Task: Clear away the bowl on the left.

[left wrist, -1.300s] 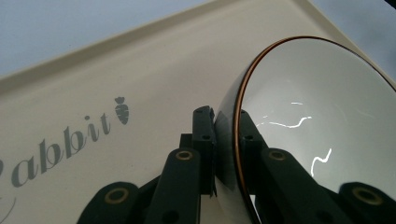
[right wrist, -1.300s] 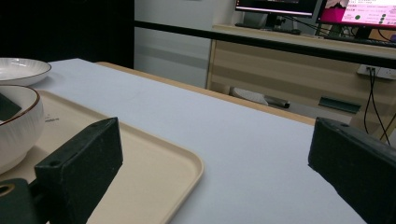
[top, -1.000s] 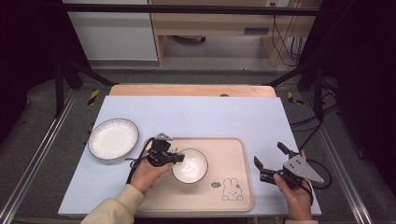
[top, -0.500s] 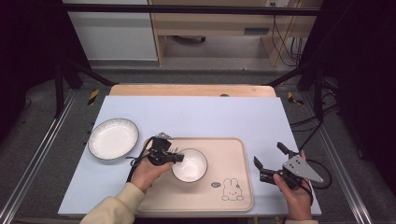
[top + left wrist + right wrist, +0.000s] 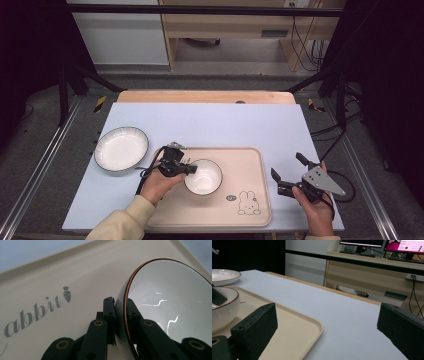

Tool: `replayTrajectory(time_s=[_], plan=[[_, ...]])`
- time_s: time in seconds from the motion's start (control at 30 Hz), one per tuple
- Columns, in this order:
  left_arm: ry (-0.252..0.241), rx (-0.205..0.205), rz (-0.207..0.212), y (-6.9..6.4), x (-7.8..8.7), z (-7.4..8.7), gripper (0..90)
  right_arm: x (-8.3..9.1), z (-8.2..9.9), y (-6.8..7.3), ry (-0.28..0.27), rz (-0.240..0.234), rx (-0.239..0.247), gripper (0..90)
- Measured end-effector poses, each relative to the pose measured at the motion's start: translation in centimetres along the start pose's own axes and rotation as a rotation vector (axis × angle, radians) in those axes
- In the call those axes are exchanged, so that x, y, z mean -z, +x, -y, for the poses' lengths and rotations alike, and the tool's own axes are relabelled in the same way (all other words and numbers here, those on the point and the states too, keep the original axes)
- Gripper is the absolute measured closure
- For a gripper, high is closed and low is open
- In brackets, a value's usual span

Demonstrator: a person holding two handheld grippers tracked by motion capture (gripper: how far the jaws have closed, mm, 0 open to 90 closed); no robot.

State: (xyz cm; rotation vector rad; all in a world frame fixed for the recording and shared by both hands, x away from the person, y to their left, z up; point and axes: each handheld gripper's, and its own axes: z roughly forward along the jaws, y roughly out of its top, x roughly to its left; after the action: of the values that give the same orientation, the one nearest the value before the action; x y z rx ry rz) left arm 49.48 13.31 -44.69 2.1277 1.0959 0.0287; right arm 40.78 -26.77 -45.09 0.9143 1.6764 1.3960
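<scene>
Plate (image 5: 121, 148): white with a dark rim, lying flat on the pale blue worktop (image 5: 210, 120) at about 9 o'clock from the tray, just beside its left edge but apart from it; it also appears far off at 10 o'clock in the right gripper view (image 5: 223, 276).
Left hand (image 5: 159, 181): comes in from 6 o'clock in the high view, cream sleeve at the wrist, wrapped around the left gripper.
Left gripper (image 5: 189, 170): clamped on the bowl's rim at the bowl's 9 o'clock side; the left gripper view (image 5: 120, 315) shows one black jaw pressed to the outer wall and the other inside, with the rim between them.
Bowl (image 5: 203, 176): white, thin brown rim, sitting in the left half of the tray; its glossy inside (image 5: 172, 302) reflects light, and its ribbed outer wall shows at 9 o'clock in the right gripper view (image 5: 224, 307).
Tray (image 5: 245, 165): beige, rounded corners, resting on the worktop toward 6 o'clock; a rabbit drawing (image 5: 248, 202) sits near its 5 o'clock corner, and grey lettering with a small carrot (image 5: 67, 293) shows beside the bowl.
Right gripper (image 5: 290, 172): at 3 o'clock off the tray, just past its right edge, jaws spread wide and holding nothing; in its own view (image 5: 327, 332) the tray's corner and bare worktop lie between the jaws.
Right hand (image 5: 314, 210): grips it from 6 o'clock.
</scene>
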Motion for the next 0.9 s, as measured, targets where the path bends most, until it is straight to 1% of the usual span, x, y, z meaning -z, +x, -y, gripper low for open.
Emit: replayTrajectory(time_s=[0.33,0.4,0.63,0.7,0.77,0.83,0.9], plan=[[0.001,-0.012,-0.008,-0.06,0.01,0.03,82.3,-0.03,0.02,0.02,0.002,-0.003,-0.001,3.2],[0.003,-0.020,-0.010,-0.09,0.02,0.03,82.3,-0.02,0.02,0.03,0.003,-0.003,-0.003,3.2],[-0.005,-0.029,-0.019,-0.25,-0.03,0.08,82.3,-0.10,0.07,0.02,0.004,-0.004,-0.002,3.2],[-0.002,-0.038,-0.022,-0.26,0.03,0.08,82.2,-0.16,0.09,0.07,0.006,-0.008,0.001,3.2],[-0.009,-0.044,-0.023,-0.27,0.09,0.12,81.9,-0.18,0.07,0.13,0.009,-0.010,-0.001,3.2],[-0.018,-0.061,-0.042,-0.30,0.13,0.20,78.9,-0.18,0.07,0.13,0.007,-0.011,0.000,3.2],[-0.025,-0.075,-0.050,-0.29,0.18,0.25,75.9,-0.17,0.07,0.11,0.009,-0.010,0.000,3.2]])
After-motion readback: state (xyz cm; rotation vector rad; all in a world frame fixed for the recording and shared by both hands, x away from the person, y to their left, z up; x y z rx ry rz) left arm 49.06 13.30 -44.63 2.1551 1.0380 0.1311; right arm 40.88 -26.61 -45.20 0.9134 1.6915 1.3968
